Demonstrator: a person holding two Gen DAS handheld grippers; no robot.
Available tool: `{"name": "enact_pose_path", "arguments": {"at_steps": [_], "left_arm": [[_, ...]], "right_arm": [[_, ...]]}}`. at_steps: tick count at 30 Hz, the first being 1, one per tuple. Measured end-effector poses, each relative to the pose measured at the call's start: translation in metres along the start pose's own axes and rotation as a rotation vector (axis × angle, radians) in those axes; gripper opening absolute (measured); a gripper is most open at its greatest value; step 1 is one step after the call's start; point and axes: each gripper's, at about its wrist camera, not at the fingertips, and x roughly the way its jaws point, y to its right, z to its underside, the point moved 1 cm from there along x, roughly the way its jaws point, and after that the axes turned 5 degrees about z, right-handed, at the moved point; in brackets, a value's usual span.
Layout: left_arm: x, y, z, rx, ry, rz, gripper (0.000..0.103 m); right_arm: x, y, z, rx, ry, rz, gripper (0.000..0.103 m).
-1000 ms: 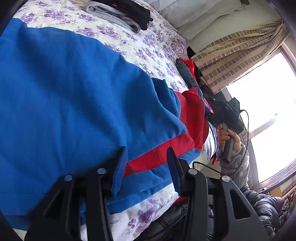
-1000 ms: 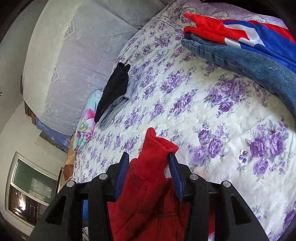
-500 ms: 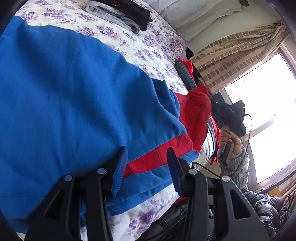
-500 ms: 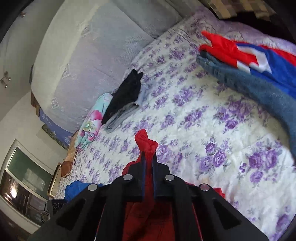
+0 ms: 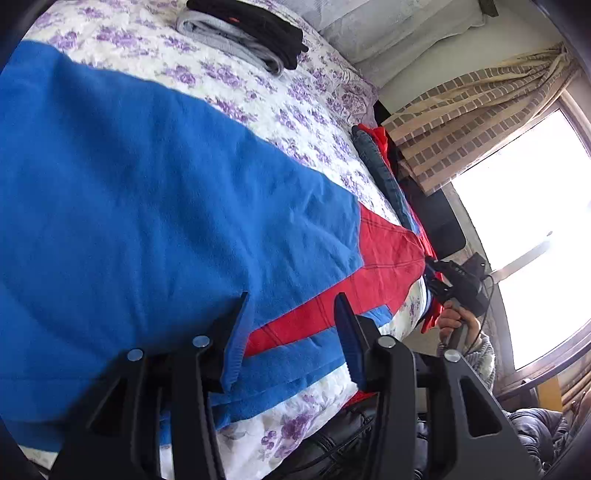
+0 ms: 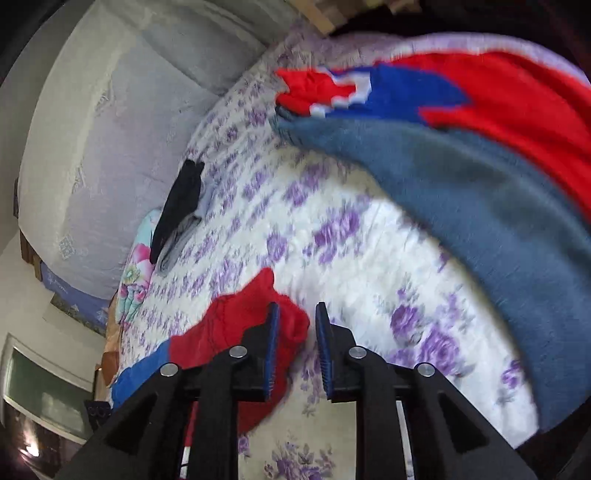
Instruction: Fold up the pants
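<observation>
Both pairs of fingers stand parted on my feeds. On my left gripper (image 5: 291, 325) the blue pads are spread wide over the pants (image 5: 155, 206) with nothing pinched between them; the left pad touches or just overlaps the blue fleece, and I cannot tell which. On my right gripper (image 6: 295, 347) the gap is narrower, and the red leg end (image 6: 255, 317) lies against the left pad, bunched beside it rather than clamped.

From biggest to smallest: the bed (image 5: 295, 110), under its white cover with purple flowers, fills both views. Spread across it are the blue and red pants, blue part nearest the left camera, red part reaching toward the bed's edge. In the right view a pile of folded clothes (image 6: 461, 177) sits farther up the bed, a grey-blue piece under a red and blue one, blurred. A checked curtain (image 5: 461, 122) hangs by the bright window. Near the pillows lies a smaller black and grey stack (image 5: 251, 33). Smallest, the hand (image 5: 456, 319) on the right gripper's handle shows at the bed's edge.
</observation>
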Motion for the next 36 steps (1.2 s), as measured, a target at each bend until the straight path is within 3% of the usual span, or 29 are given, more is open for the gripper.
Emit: {"name": "enact_pose_path", "arguments": {"at_steps": [2, 3, 6, 9, 10, 11, 12, 13, 14, 17, 19, 20, 21, 22, 24, 26, 31, 34, 36], "left_arm": [[-0.006, 0.010, 0.000, 0.039, 0.021, -0.020, 0.053], [-0.008, 0.014, -0.001, 0.053, 0.029, -0.022, 0.056], [-0.014, 0.016, -0.005, 0.066, 0.067, -0.036, 0.058], [-0.017, -0.003, -0.008, 0.011, 0.100, -0.116, 0.060], [-0.016, -0.014, -0.009, -0.022, 0.101, -0.161, 0.056], [-0.014, -0.024, -0.009, -0.044, 0.094, -0.167, 0.050], [-0.015, -0.030, -0.009, -0.044, 0.097, -0.172, 0.037], [-0.018, -0.033, -0.009, -0.050, 0.101, -0.179, 0.028], [-0.022, -0.034, -0.008, -0.069, 0.108, -0.172, 0.028], [-0.036, -0.021, -0.011, -0.042, 0.151, -0.168, 0.038], [-0.041, -0.008, -0.015, 0.012, 0.179, -0.186, 0.063], [-0.039, -0.006, -0.017, 0.025, 0.176, -0.206, 0.069], [-0.035, -0.012, -0.017, 0.025, 0.155, -0.241, 0.075], [-0.029, -0.020, -0.016, 0.007, 0.130, -0.275, 0.073], [-0.028, -0.030, -0.011, 0.015, 0.136, -0.263, 0.071], [-0.033, -0.026, -0.006, 0.044, 0.137, -0.271, 0.070], [-0.040, -0.014, -0.008, 0.050, 0.171, -0.193, 0.070], [-0.025, -0.009, -0.008, 0.089, 0.134, -0.144, 0.070], [-0.009, -0.013, -0.005, 0.084, 0.077, -0.164, 0.070]], "right_arm": [[-0.020, -0.020, -0.004, -0.084, 0.090, 0.013, 0.022], [-0.023, -0.034, -0.001, -0.129, 0.088, -0.029, 0.022], [-0.002, -0.074, 0.016, -0.240, -0.015, -0.133, 0.022], [0.036, -0.087, 0.030, -0.283, -0.095, -0.146, 0.023], [0.053, -0.082, 0.030, -0.282, -0.119, -0.116, 0.022], [0.072, -0.072, 0.029, -0.273, -0.149, -0.091, 0.006], [0.084, -0.061, 0.026, -0.249, -0.163, -0.075, 0.000], [0.087, -0.054, 0.023, -0.215, -0.171, -0.114, 0.000], [0.083, -0.055, 0.021, -0.199, -0.181, -0.117, 0.000], [0.058, -0.083, 0.022, -0.270, -0.138, -0.129, 0.009], [0.052, -0.107, 0.025, -0.340, -0.146, -0.179, 0.023], [0.054, -0.116, 0.028, -0.365, -0.163, -0.203, 0.042], [0.061, -0.124, 0.032, -0.389, -0.191, -0.207, 0.053], [0.074, -0.128, 0.035, -0.402, -0.229, -0.190, 0.053], [0.101, -0.124, 0.041, -0.386, -0.319, -0.125, 0.049], [0.102, -0.135, 0.039, -0.397, -0.320, -0.115, 0.050], [0.101, -0.227, 0.036, -0.537, -0.356, -0.357, 0.051], [0.143, -0.279, 0.045, -0.539, -0.520, -0.462, 0.058], [0.175, -0.306, 0.054, -0.566, -0.610, -0.451, 0.063]]}}
